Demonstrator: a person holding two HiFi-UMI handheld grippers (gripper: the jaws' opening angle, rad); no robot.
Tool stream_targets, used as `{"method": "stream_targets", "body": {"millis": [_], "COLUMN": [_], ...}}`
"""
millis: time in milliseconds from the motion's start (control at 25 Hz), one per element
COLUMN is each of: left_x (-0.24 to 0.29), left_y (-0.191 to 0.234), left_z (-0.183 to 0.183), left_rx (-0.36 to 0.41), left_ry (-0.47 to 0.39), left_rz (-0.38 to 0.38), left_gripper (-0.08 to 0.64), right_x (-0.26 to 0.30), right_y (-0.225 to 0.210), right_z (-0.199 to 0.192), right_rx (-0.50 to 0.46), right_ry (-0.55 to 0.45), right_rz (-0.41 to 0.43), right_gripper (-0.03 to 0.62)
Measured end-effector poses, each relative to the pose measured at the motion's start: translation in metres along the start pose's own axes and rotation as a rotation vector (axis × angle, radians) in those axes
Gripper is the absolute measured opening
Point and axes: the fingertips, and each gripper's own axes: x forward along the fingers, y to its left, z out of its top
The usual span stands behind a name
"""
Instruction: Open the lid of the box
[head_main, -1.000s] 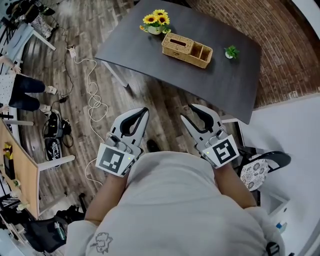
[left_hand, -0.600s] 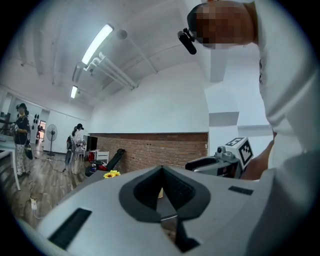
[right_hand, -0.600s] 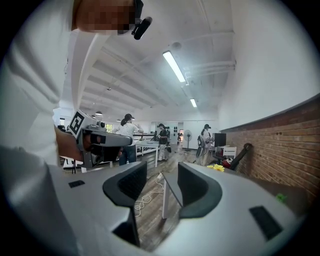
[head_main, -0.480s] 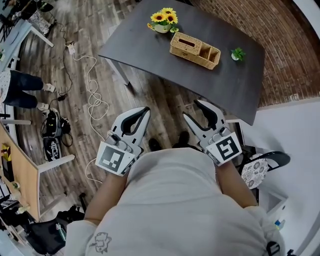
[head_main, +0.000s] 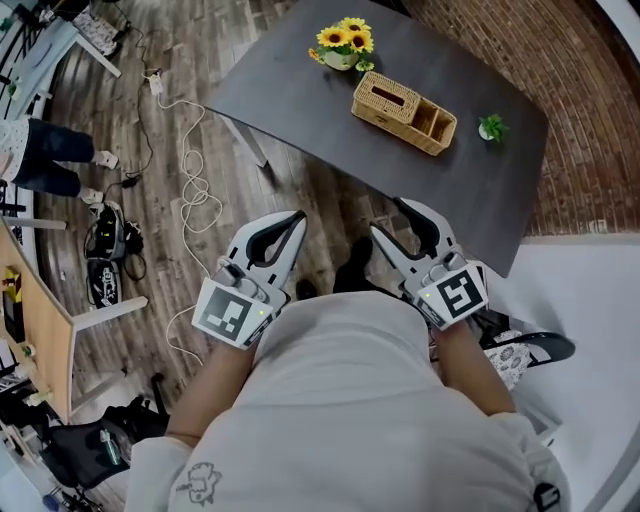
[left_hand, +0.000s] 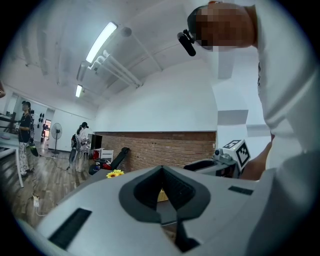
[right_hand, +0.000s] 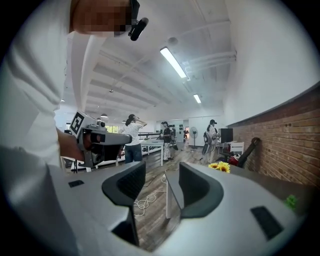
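Wicker box (head_main: 403, 112) small; lid (head_main: 385, 97) edges hard to discern.

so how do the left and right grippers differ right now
The left gripper has its jaws together; the right gripper has them apart, having just been opening, with nothing between them. In the head view the left gripper slants toward the right, the right gripper toward the left. Both are empty and well short of the wicker box on the table.
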Motion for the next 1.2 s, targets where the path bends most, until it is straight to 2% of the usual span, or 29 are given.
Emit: {"method": "stream_targets", "body": {"millis": [280,520,920,1200], "left_x": [0.059,0.123,0.21,0.242], "left_y": [0.013,0.015,-0.005,-0.015], "left_z": [-0.002,-0.003,0.007,0.009], "left_rx": [-0.012,-0.02,0.01,0.017], "left_ry": [0.022,0.034,0.039,0.047], "left_rz": [0.037,0.039,-0.03,-0.078], "left_gripper": [0.011,0.011,0.011,0.011], "right_x": [0.018,0.02,-0.012,-0.026], "right_y": [-0.062,-0.125,-0.194,-0.221], "right_z": [-0.001,-0.002,-0.004,-0.007], "right_rx": [0.003,0.01,0.019,0.03], "right_ry": [0.002,-0.006,-0.026,-0.045], "right_rz": [0.055,0.07,0.035,-0.007], "right_gripper": [0.216,0.216,0.215,0.215]}}
